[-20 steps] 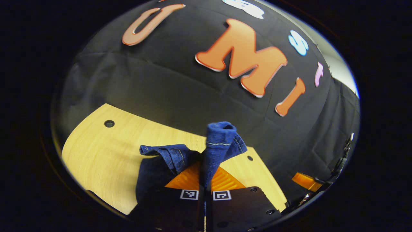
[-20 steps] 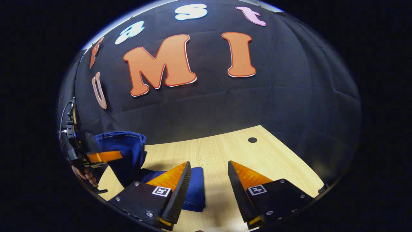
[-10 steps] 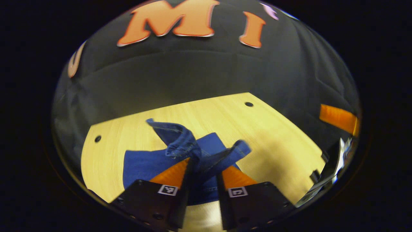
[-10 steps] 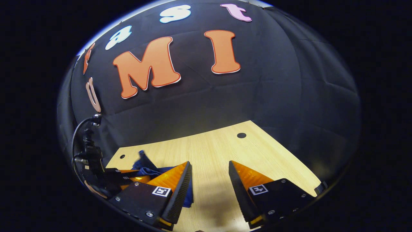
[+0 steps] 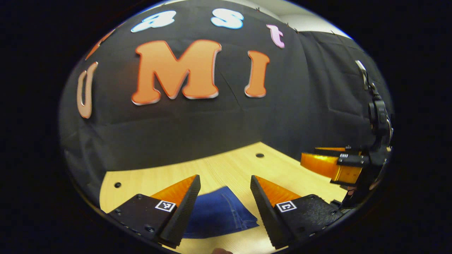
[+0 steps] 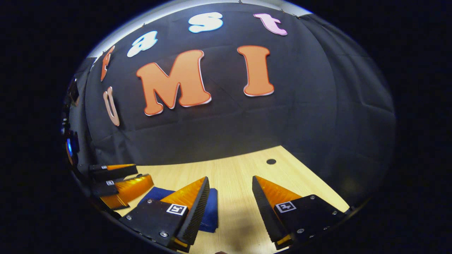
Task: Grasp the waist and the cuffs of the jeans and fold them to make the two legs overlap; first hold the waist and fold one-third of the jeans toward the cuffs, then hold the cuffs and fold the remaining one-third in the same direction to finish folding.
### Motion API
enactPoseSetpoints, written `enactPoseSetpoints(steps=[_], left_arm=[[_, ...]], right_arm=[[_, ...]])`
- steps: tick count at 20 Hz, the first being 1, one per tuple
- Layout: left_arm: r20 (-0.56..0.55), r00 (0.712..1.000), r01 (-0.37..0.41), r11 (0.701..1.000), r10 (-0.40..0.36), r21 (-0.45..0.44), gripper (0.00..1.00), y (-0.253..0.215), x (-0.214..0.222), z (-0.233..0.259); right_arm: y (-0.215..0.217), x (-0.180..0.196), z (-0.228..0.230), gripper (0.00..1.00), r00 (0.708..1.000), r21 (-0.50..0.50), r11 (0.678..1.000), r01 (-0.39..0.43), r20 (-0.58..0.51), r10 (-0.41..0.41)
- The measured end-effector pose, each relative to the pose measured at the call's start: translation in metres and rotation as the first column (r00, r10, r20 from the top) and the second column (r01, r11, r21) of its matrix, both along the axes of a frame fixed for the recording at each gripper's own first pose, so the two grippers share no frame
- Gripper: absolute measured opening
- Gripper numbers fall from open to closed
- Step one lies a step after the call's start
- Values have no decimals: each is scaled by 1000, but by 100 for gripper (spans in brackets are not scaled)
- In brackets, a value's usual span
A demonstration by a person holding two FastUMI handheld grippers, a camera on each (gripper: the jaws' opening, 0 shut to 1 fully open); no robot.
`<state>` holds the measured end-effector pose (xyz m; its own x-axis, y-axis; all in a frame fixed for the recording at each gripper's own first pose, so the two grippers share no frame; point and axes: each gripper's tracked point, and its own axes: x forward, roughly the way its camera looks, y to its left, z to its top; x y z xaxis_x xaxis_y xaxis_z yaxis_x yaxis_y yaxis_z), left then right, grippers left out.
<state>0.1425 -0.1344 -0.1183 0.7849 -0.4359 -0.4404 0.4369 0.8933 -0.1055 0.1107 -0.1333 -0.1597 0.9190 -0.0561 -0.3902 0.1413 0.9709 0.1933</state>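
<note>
Folded blue denim jeans (image 5: 220, 213) lying flat on the pale wooden worktop (image 5: 226, 169).
Left gripper (image 5: 225, 183) and right gripper (image 6: 229, 185) hover above, jaws parted and empty; bare worktop extends toward the far edge.

1. The left gripper (image 5: 225, 192) hangs above the surface with its jaws spread wide and nothing between the fingers.
2. The right gripper (image 6: 229, 195) is likewise spread apart and holds nothing.
3. In the left gripper view the right gripper sits at the right edge, level with the left one.
4. In the right gripper view the left gripper lies at the lower left.
</note>
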Motion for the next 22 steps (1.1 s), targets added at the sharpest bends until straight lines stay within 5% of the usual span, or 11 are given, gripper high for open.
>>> enactPoseSetpoints(steps=[6, 11, 14, 17, 20, 22], left_arm=[[211, 954, -216, 976, 213, -9, 96, 90, 11, 91], [336, 889, -321, 946, 313, -31, 94, 151, -12, 142], [375, 852, -367, 928, 364, -67, 94, 162, -25, 157], [456, 809, -346, 927, 372, -143, 95, 167, -43, 175], [459, 808, -358, 927, 370, -116, 94, 169, -44, 172], [451, 812, -362, 926, 370, -107, 94, 166, -37, 170]], right_arm=[[41, 14, 71, 85, 981, -89, 995, -39, 186, 55], [89, 7, 129, 87, 930, -184, 980, -77, 342, 137], [120, -1, 144, 93, 904, -223, 968, -116, 380, 196], [145, -12, 145, 88, 894, -208, 967, -145, 392, 218], [147, -21, 136, 94, 899, -208, 969, -134, 385, 207], [151, -25, 126, 89, 903, -210, 967, -145, 371, 216]])
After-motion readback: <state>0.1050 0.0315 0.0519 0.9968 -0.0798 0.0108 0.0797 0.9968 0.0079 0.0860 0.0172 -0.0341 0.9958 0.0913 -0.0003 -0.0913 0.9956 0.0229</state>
